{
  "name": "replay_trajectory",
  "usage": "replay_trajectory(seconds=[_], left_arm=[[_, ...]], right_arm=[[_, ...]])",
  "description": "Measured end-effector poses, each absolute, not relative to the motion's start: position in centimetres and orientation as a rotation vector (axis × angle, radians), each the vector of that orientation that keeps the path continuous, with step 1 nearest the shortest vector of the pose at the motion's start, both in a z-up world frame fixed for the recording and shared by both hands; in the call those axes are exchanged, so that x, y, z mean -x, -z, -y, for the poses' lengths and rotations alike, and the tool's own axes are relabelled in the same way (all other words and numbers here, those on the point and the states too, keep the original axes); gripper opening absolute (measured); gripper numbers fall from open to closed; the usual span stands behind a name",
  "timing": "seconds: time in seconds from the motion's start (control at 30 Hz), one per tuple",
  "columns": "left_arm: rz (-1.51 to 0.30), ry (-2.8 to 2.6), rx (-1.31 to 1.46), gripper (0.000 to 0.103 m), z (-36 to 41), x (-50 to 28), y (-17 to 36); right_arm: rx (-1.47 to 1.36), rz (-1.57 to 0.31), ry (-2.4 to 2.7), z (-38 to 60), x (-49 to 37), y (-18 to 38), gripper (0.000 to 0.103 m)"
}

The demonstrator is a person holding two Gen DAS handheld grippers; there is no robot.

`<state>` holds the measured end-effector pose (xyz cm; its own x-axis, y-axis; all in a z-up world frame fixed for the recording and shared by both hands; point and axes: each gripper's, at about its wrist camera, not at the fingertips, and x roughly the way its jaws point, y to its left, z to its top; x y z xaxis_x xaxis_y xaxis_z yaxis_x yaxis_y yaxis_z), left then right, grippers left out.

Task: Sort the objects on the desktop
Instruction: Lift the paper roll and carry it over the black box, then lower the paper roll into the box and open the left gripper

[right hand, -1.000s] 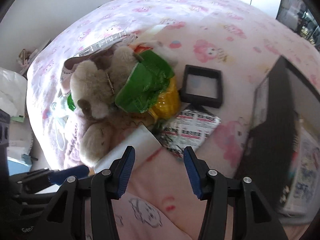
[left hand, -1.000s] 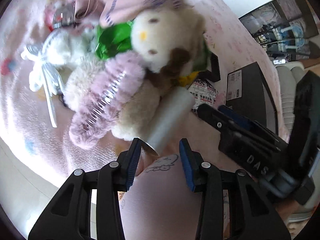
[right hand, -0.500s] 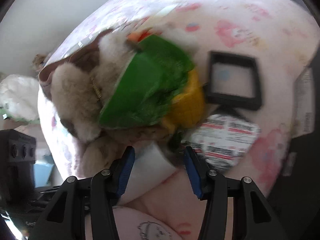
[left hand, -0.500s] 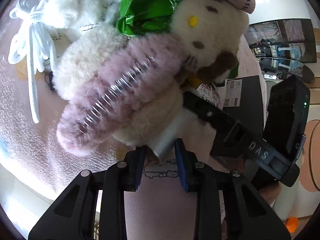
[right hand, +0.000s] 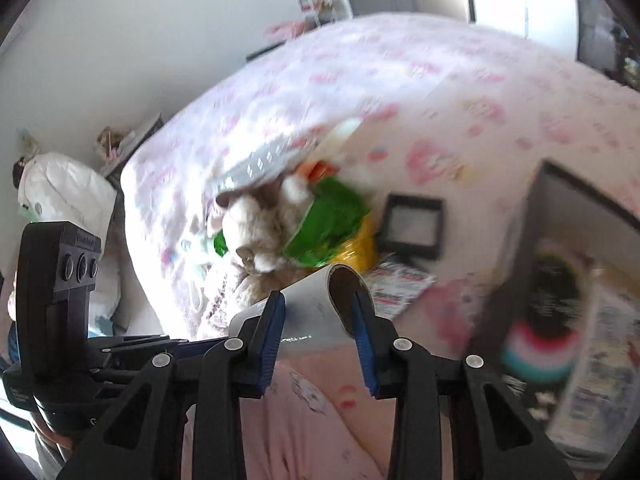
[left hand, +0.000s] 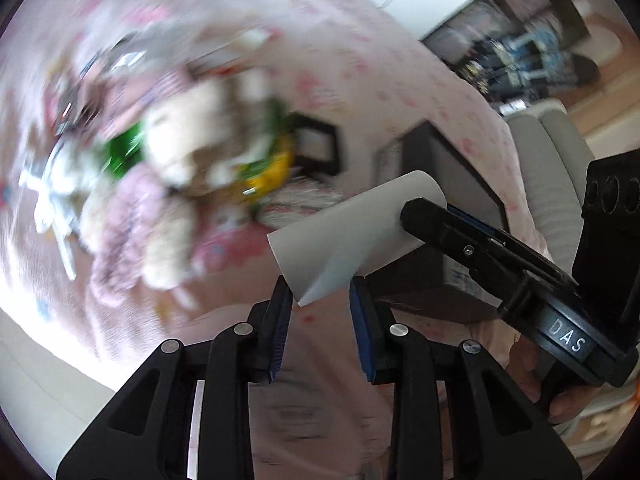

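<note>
A white rolled paper tube [left hand: 352,224] hangs in the air above the pink patterned cloth, held at both ends. My left gripper [left hand: 320,292] is shut on its near end. In the right wrist view the tube's [right hand: 312,300] open dark end sits between the blue pads of my right gripper [right hand: 318,308], whose jaws are closing and touch it on both sides. The right gripper [left hand: 420,216] also shows in the left wrist view, clamped over the far end. The left gripper's body [right hand: 60,280] stands at the lower left of the right wrist view.
Below lies a blurred heap of plush toys [left hand: 180,152] with a green foil bag [right hand: 328,224] and a yellow thing. A black square frame [right hand: 412,220], a printed packet [right hand: 400,284] and a black box [right hand: 560,240] lie to the right on the pink cloth [right hand: 400,80].
Both grippers have risen with the white tube, lifting it off the heap of toys. The right jaws have narrowed onto its end. The heap now looks farther away and blurred.
</note>
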<state>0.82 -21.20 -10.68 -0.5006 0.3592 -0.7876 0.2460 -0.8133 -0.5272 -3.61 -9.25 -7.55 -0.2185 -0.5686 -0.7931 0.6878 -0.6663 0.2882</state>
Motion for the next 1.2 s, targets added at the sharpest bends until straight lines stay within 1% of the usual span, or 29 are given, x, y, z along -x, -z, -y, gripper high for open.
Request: replay_trajectory(seconds=[0.13, 0.3, 0.4, 0.5, 0.63, 0.8, 0.87, 0.93, 1.03, 1.13, 1.2], left_arm=[[0.801, -2.455, 1.483, 0.029, 15.7, 3.4, 8.8], [0.646, -2.369, 1.429, 0.03, 9.0, 7.4, 7.3], [0.587, -2.313, 1.438, 0.03, 5.0, 10.4, 7.4], [0.538, -2.28, 1.46, 0.031, 2.3, 12.8, 8.3], [0.48, -2.234, 1.513, 0.032, -1.2, 16.0, 9.9], [0.403, -2.205, 1.588, 0.032, -4.0, 18.9, 12.7], [0.376, -2.212, 1.627, 0.032, -4.4, 19.3, 13.6], [0.374, -2.225, 1.634, 0.033, -4.6, 19.3, 13.9], [0.402, -2.267, 1.616, 0.033, -3.7, 18.6, 13.1], [0.444, -2.271, 1.581, 0.032, -2.8, 17.6, 12.5], [0.426, -2.25, 1.591, 0.032, -3.1, 17.1, 12.6]], right_arm=[[-1.172, -0.092, 2.061, 3.7, 4.5, 5.0, 0.031], [-1.166, -0.04, 2.182, -3.9, 6.9, 3.5, 0.031], [-1.243, -0.023, 2.21, -8.5, 8.3, 4.9, 0.031], [-1.338, 0.075, 2.177, -12.7, 10.3, 6.7, 0.031], [-1.373, 0.097, 2.233, -15.7, 11.7, 8.3, 0.031], [-1.432, 0.211, 2.251, -18.4, 14.0, 11.3, 0.031], [-1.459, 0.2, 2.257, -18.7, 14.6, 12.2, 0.032], [-1.485, 0.153, 2.281, -18.7, 14.7, 12.6, 0.032], [-1.44, 0.127, 2.33, -18.7, 14.3, 11.9, 0.032], [-1.353, 0.168, 2.406, -19.8, 13.6, 10.1, 0.032], [-1.332, 0.192, 2.405, -20.3, 13.3, 9.5, 0.032]])
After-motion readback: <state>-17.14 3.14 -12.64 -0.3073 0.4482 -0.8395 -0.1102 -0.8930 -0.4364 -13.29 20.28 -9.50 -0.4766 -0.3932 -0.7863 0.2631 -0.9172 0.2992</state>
